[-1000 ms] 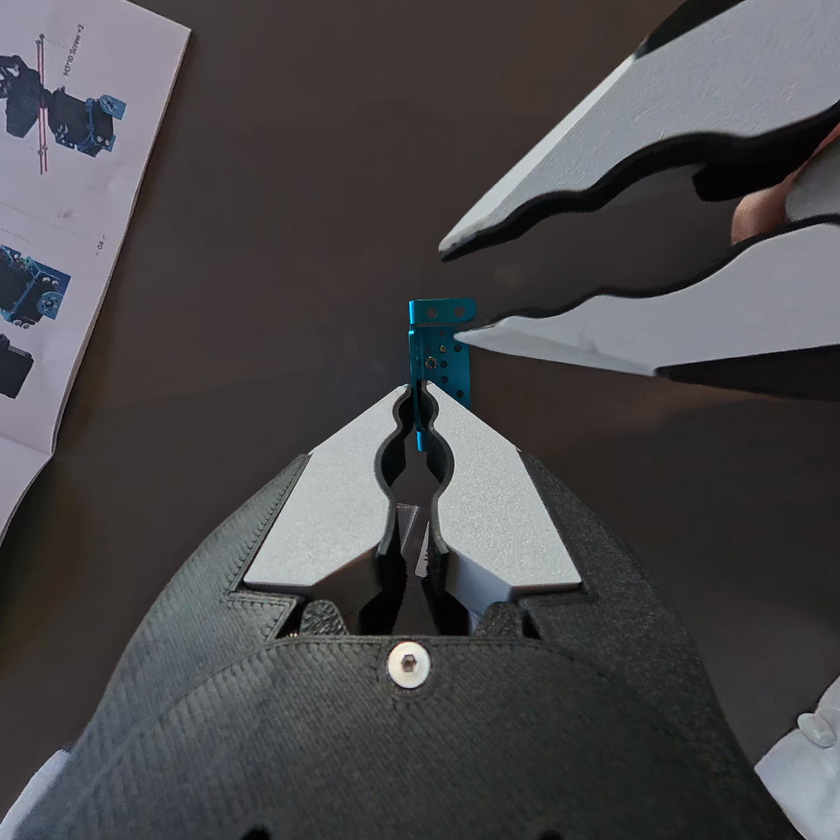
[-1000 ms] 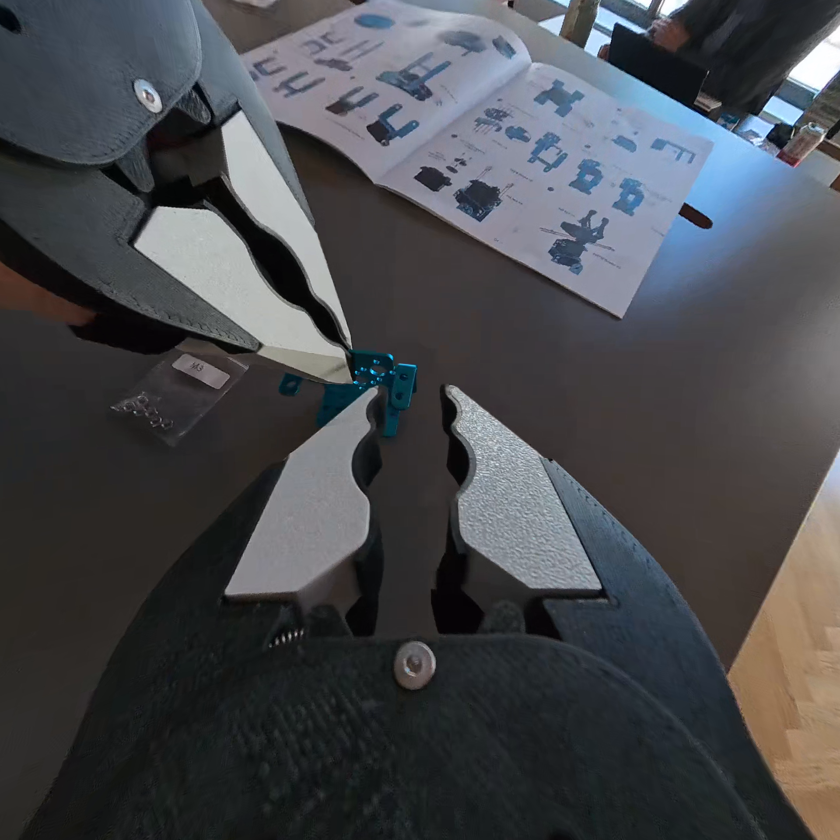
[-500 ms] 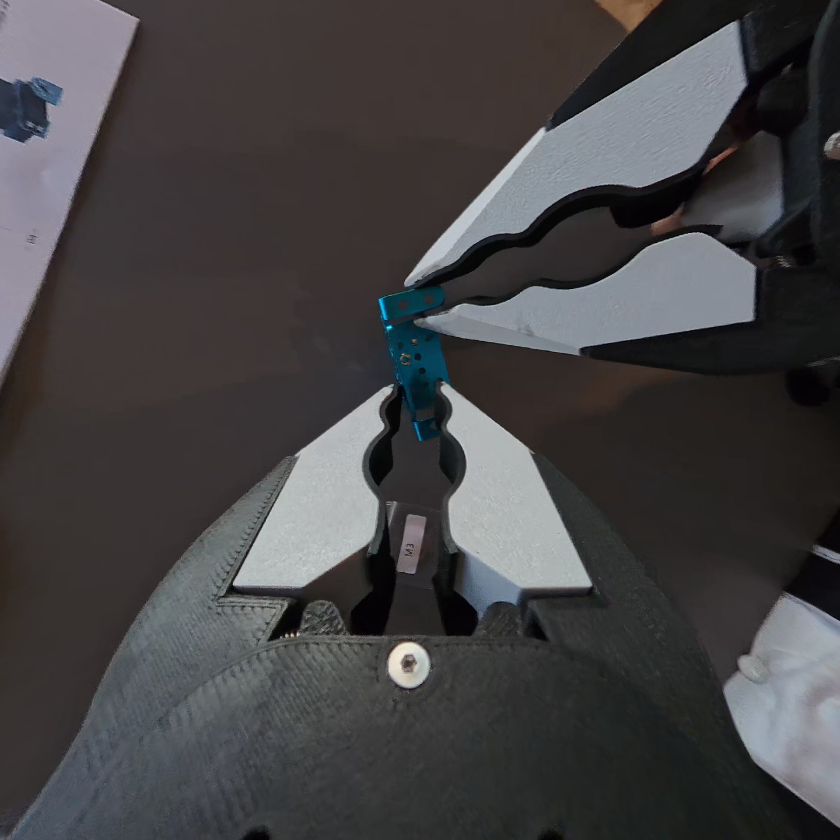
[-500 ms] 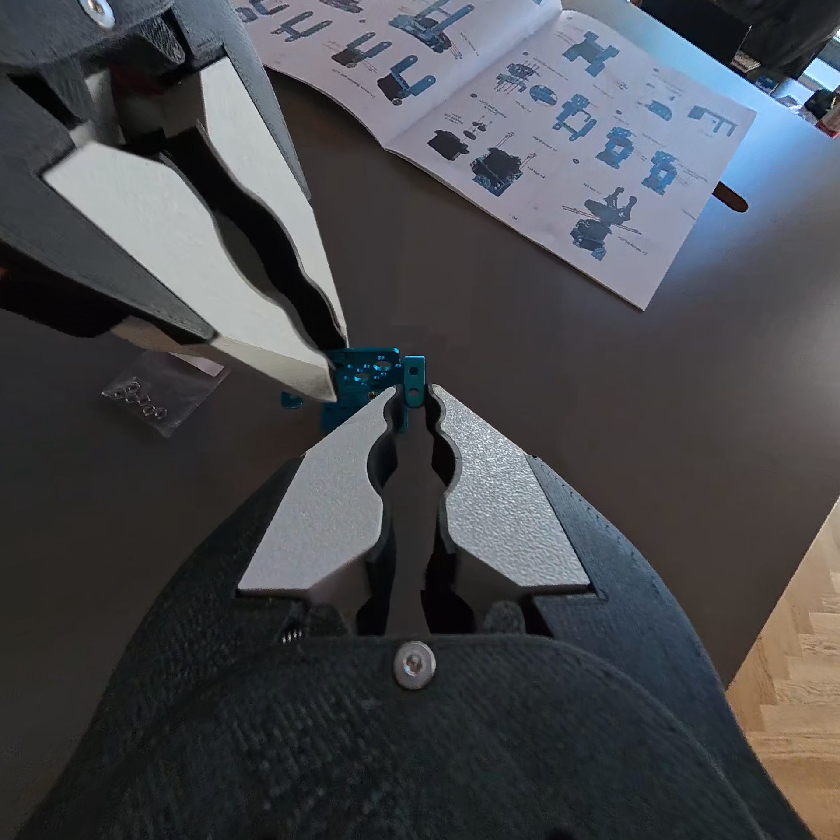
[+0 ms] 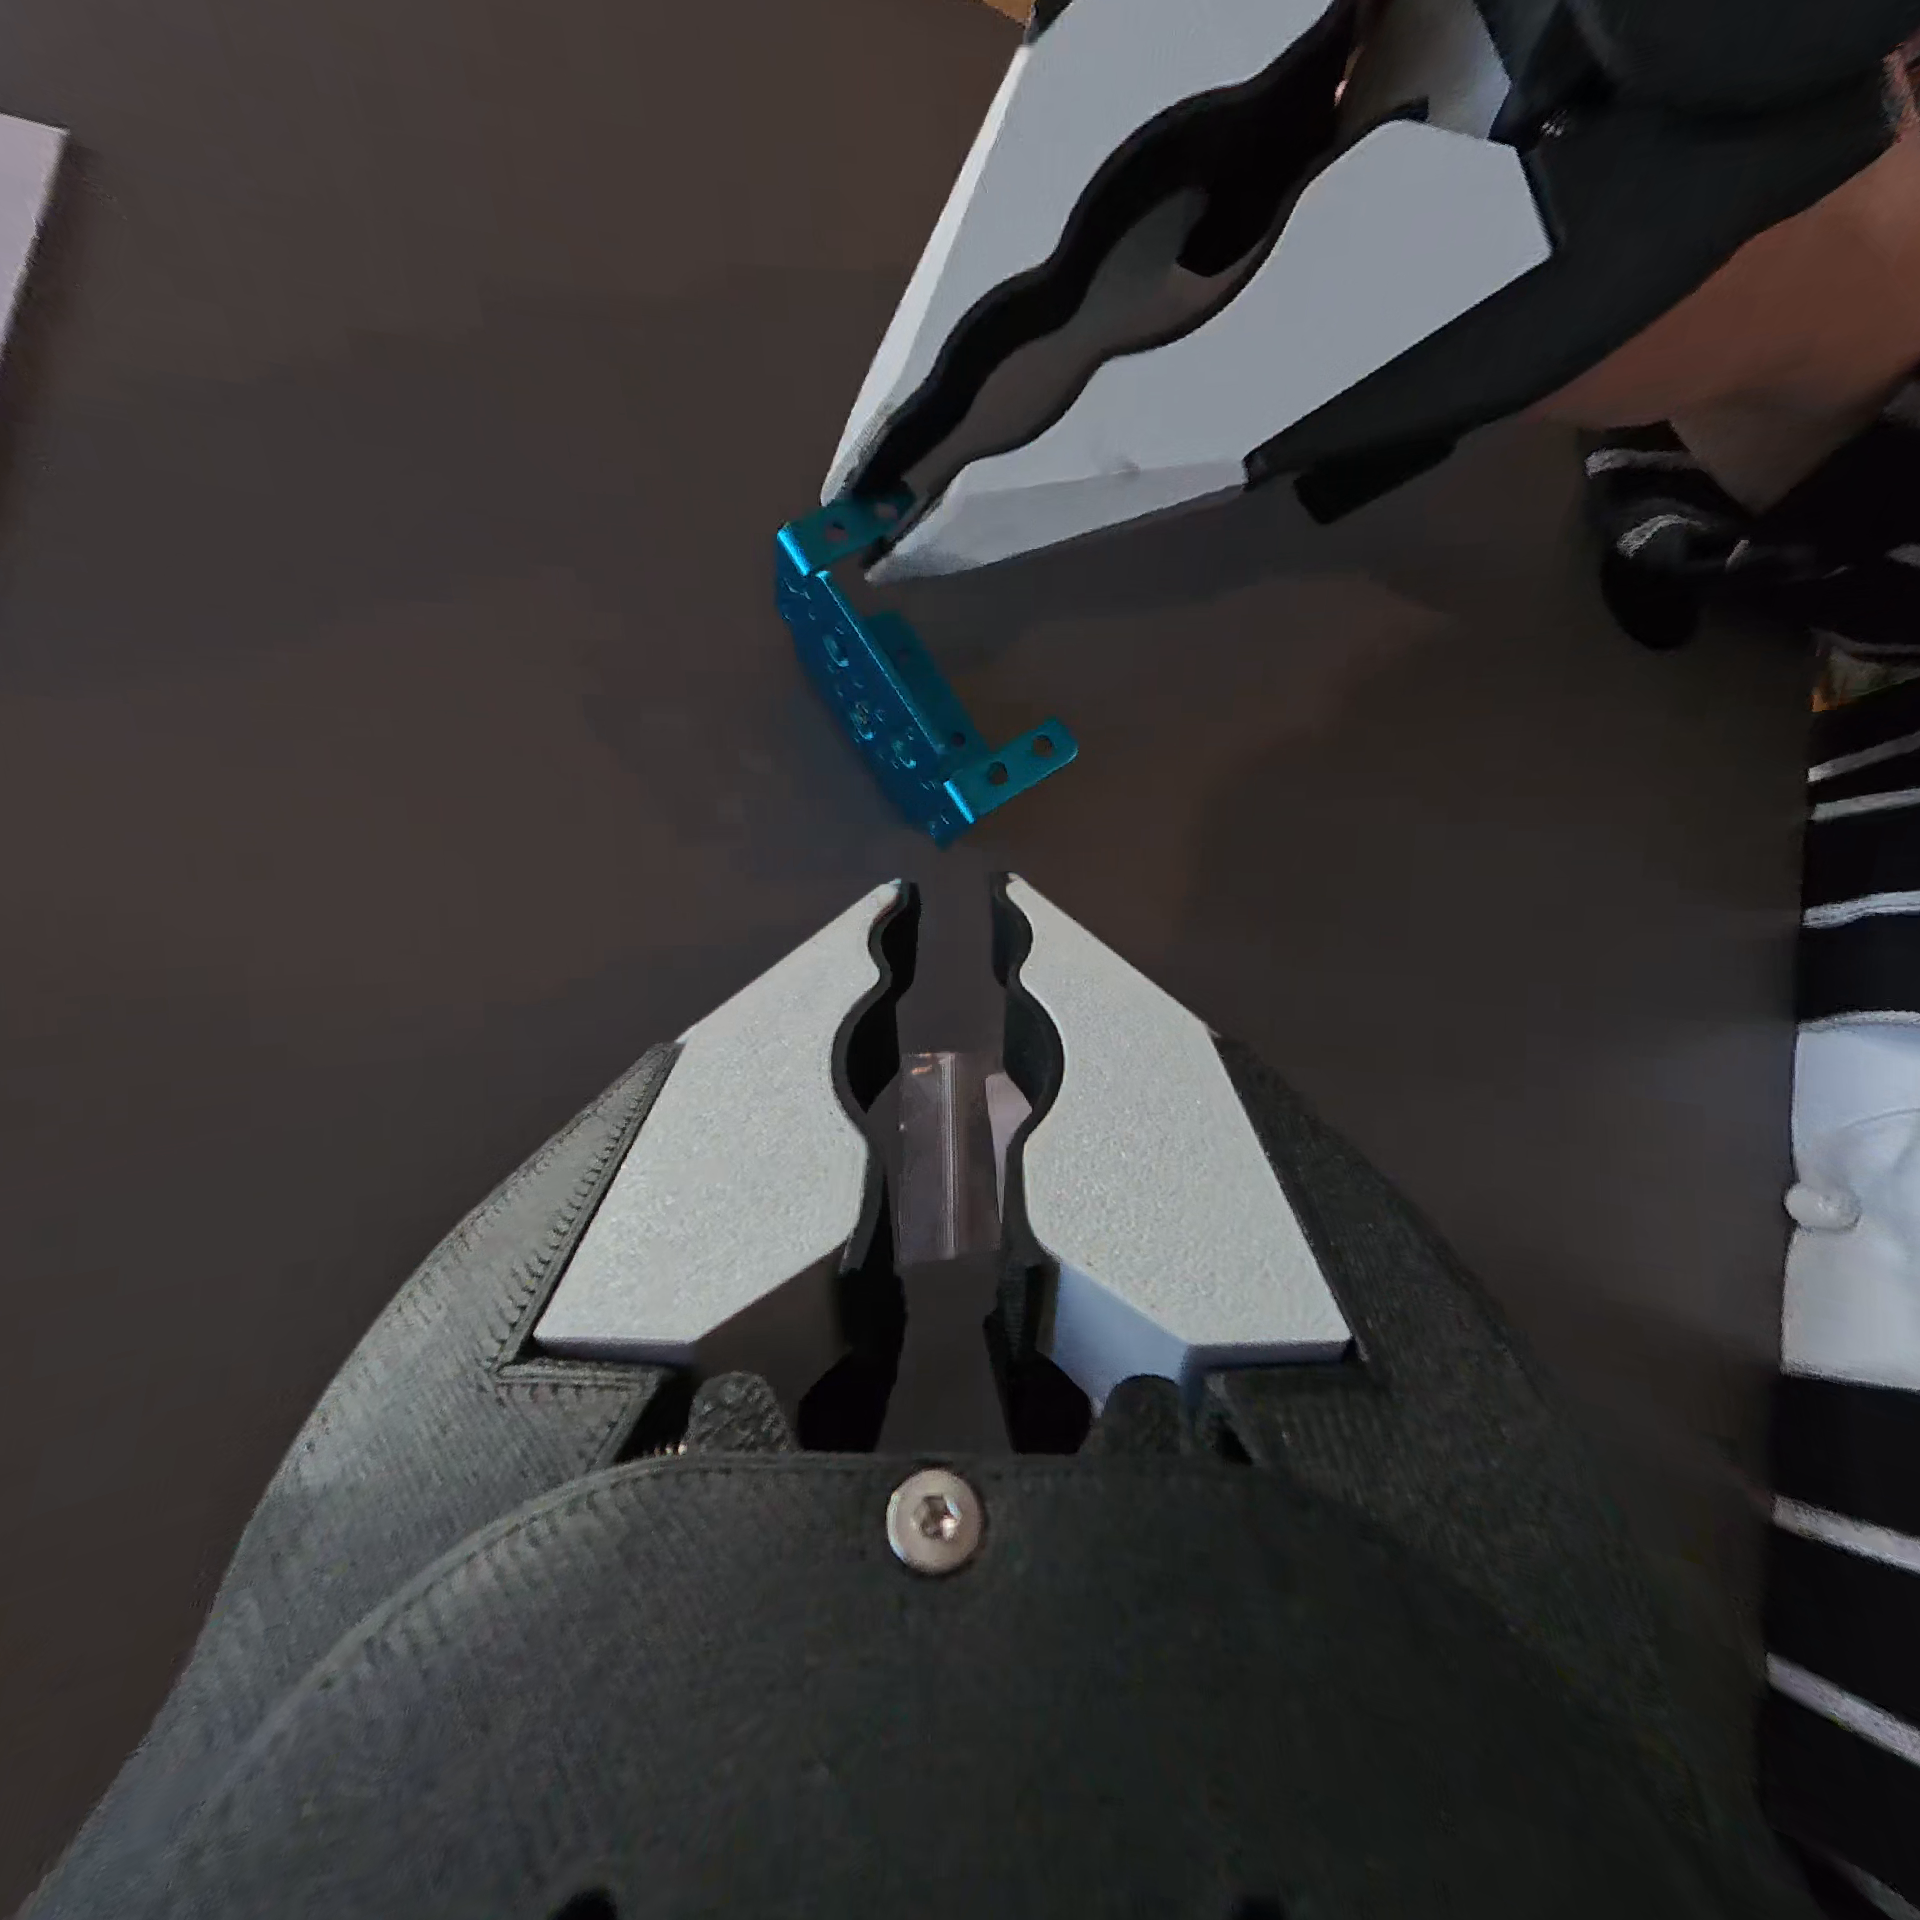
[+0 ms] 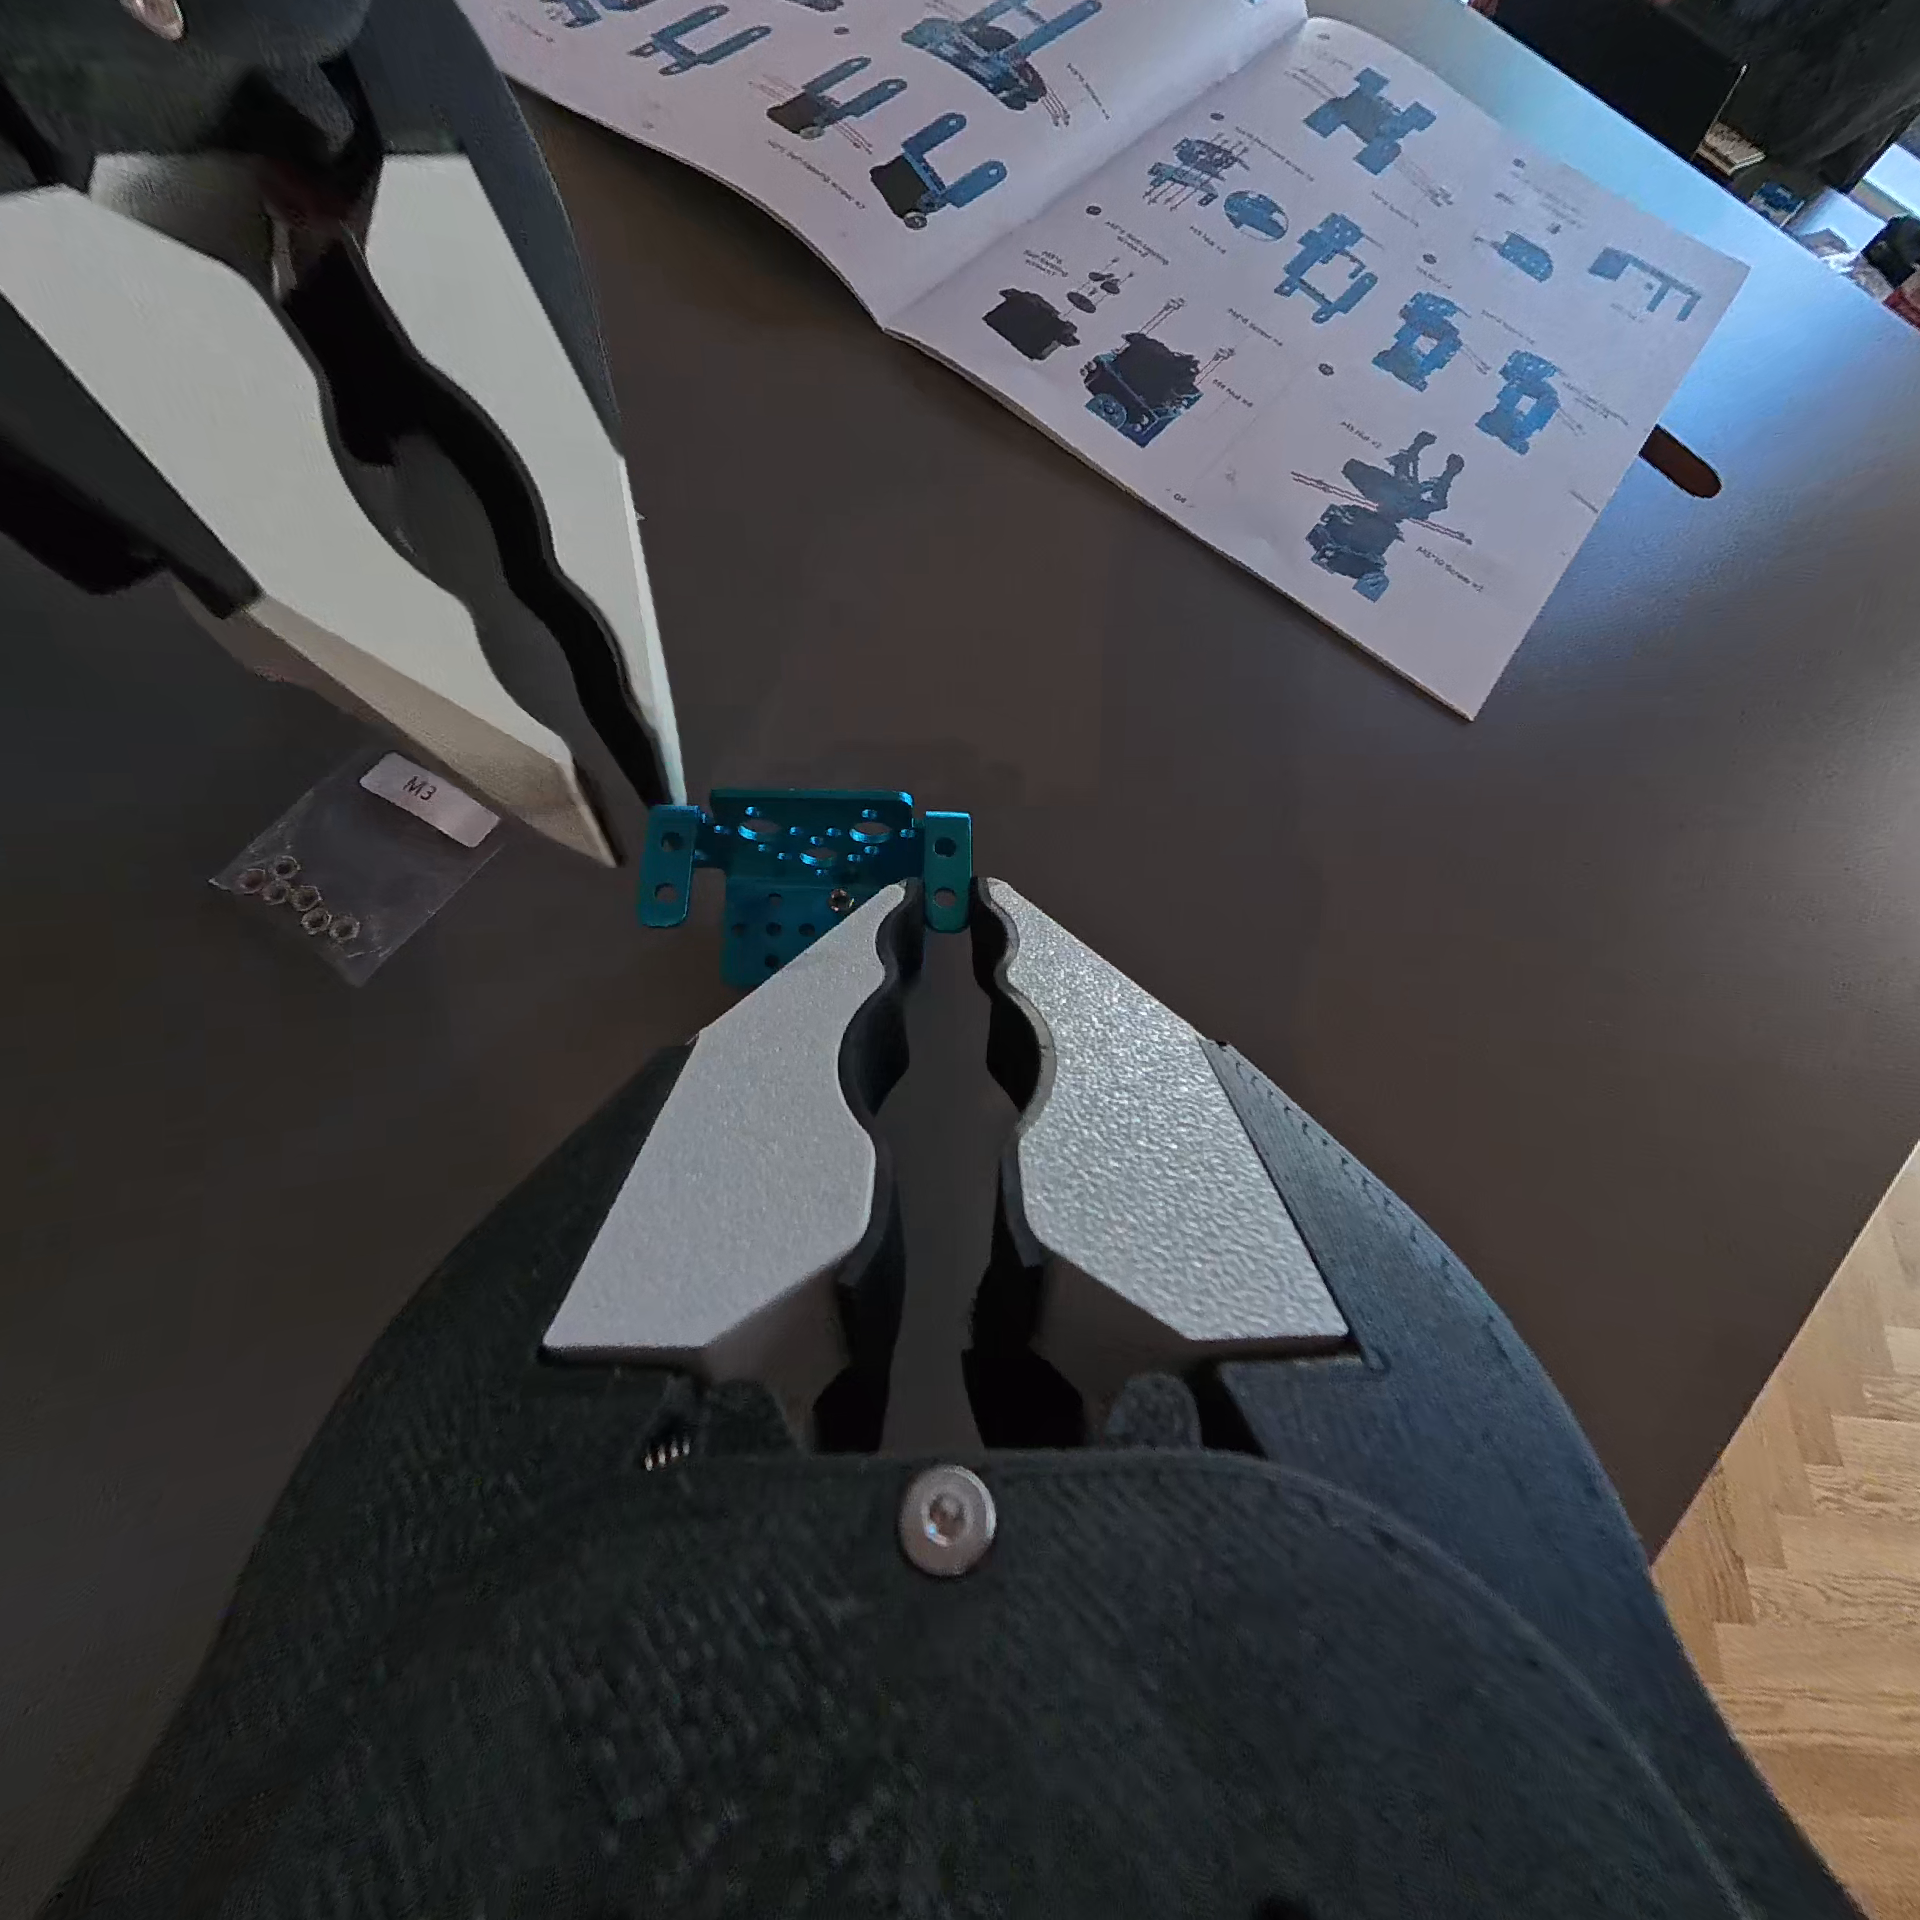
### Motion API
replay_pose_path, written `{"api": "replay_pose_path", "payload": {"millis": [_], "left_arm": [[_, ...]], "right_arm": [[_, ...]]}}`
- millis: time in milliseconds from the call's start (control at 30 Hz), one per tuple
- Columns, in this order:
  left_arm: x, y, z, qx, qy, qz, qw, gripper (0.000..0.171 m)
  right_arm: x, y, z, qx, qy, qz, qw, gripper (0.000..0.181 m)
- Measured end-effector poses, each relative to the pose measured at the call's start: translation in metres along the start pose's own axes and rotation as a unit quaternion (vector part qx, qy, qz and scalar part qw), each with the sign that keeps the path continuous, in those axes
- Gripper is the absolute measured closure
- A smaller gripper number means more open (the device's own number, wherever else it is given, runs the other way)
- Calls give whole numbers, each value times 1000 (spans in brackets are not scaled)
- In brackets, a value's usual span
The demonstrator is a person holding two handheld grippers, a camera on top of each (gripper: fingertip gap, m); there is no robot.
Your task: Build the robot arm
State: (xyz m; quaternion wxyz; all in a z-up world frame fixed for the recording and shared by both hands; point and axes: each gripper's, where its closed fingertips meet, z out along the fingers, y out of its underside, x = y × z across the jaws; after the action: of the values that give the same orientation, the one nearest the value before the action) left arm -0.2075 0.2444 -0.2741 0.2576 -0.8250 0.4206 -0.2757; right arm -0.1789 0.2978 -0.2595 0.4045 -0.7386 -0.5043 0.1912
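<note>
A small blue metal bracket [image 6: 810, 836] with many holes and two bent end tabs is held just above the dark table [image 6: 1195, 831]. My right gripper [image 6: 948, 899] is shut on the bracket's right tab. In the left wrist view the bracket [image 5: 883, 675] hangs from the right gripper [image 5: 868, 530] by its upper tab. My left gripper [image 5: 951, 888] is slightly open and empty, its tips just short of the bracket's lower end. In the right wrist view the left gripper [image 6: 644, 831] sits next to the bracket's left tab.
An open instruction booklet [image 6: 1195, 260] lies at the back right. A small clear bag of nuts [image 6: 343, 894] lies on the table to the left, under the left gripper. The table edge and wood floor [image 6: 1818, 1455] are at the right. A striped sleeve [image 5: 1860, 935] is at the right. Spacing between my two grippers at the tips: around 6 cm.
The right gripper closed on one tab of the bracket. The left gripper let go of the other end and drew back a little. The bracket has turned in the right gripper's hold.
</note>
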Motion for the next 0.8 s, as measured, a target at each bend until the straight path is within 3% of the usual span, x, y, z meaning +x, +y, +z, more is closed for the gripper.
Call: {"api": "replay_pose_path", "payload": {"millis": [533,800], "left_arm": [[-2,-10,13,73,-82,-43,993,163],[-11,-7,13,59,-145,-22,987,170]], "right_arm": [[2,1,1,-3,5,-12,1000,172],[0,0,2,-1,4,-20,1000,172]]}}
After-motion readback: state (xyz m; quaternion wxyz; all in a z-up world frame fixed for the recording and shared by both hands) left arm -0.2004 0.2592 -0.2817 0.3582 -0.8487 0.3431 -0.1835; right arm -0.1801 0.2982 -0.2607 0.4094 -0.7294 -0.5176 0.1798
